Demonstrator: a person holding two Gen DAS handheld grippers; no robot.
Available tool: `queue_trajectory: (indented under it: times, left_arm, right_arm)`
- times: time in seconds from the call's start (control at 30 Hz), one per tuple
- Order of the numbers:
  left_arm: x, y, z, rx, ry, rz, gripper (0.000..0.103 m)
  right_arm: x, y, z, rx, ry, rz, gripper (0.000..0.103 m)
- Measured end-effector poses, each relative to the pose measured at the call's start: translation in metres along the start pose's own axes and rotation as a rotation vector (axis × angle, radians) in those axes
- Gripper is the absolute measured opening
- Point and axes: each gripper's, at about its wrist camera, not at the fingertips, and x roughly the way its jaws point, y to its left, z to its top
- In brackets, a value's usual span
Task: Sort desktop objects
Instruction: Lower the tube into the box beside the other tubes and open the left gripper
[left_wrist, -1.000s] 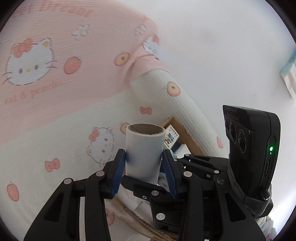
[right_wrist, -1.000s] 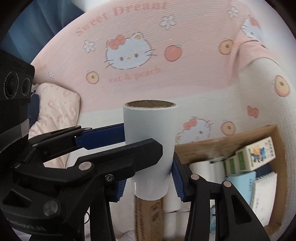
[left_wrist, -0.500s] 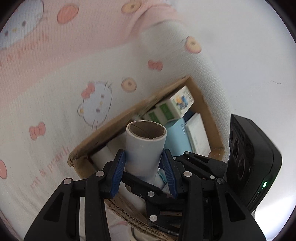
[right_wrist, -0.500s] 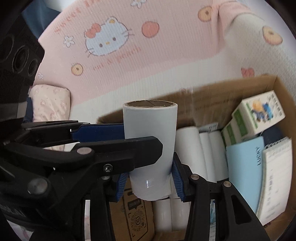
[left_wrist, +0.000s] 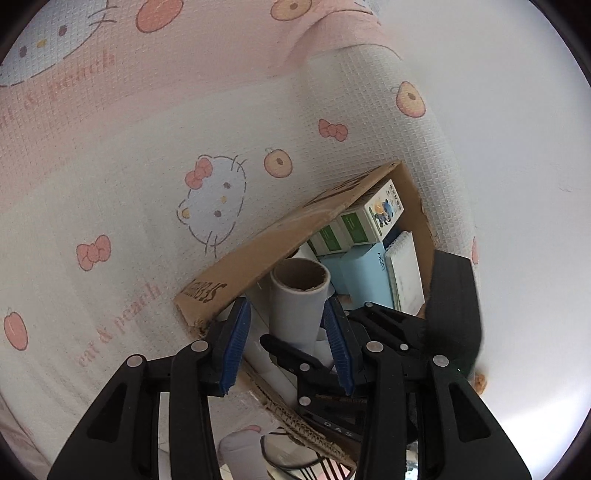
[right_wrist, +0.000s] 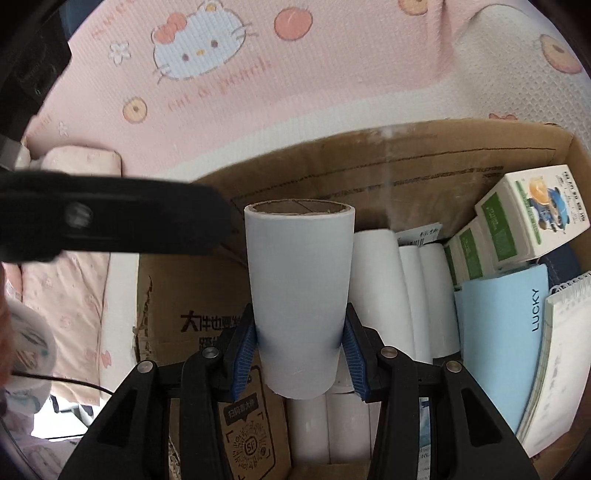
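Right gripper (right_wrist: 300, 349) clamped on upright paper roll (right_wrist: 300, 295) above cardboard box (right_wrist: 406, 155).

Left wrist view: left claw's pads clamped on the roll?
No: the left claw is open, with a gap showing between each blue pad and the roll, which the right claw grips.

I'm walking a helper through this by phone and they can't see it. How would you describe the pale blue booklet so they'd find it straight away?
Start at the open cardboard box against the pink cartoon-cat blanket. Inside, look right of the row of white paper rolls and below the green-and-white cartons. The pale blue booklet stands on edge beside a spiral notebook; only it is plain blue with "LUCKY" printed along one side.
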Motion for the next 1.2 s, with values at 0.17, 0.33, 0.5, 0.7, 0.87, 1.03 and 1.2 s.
queue_trajectory:
  times: [0.17, 0.33, 0.5, 0.7, 0.87, 1.03, 1.2]
  left_arm:
    - [-0.001, -0.002, -0.003, 0.03, -0.015, 0.015, 0.043]
    - [0.004, 0.0, -0.006, 0.036, -0.008, 0.019, 0.043]
    - [0.004, -0.001, -0.006, 0.043, -0.006, 0.02, 0.043]
    - [0.007, -0.005, -0.008, 0.054, 0.002, 0.025, 0.043]
    - [0.012, -0.011, -0.009, 0.073, 0.031, 0.04, 0.043]
    - [0.018, -0.028, -0.012, 0.137, 0.042, 0.041, 0.043]
    - [0.035, -0.042, -0.015, 0.175, 0.061, 0.055, 0.032]
  right_arm:
    - [0.006, 0.007, 0.004, -0.014, 0.046, -0.04, 0.041]
    - [0.006, 0.009, 0.008, -0.017, 0.077, -0.048, 0.041]
    - [0.002, 0.009, 0.01, -0.009, 0.085, -0.065, 0.042]
    - [-0.013, 0.013, 0.008, 0.014, 0.072, -0.053, 0.042]
    - [-0.027, 0.017, 0.005, 0.001, 0.064, -0.056, 0.042]
    - [-0.046, 0.012, -0.013, -0.002, 0.052, -0.077, 0.042]
    - [-0.05, -0.003, -0.03, 0.041, 0.065, -0.116, 0.042]
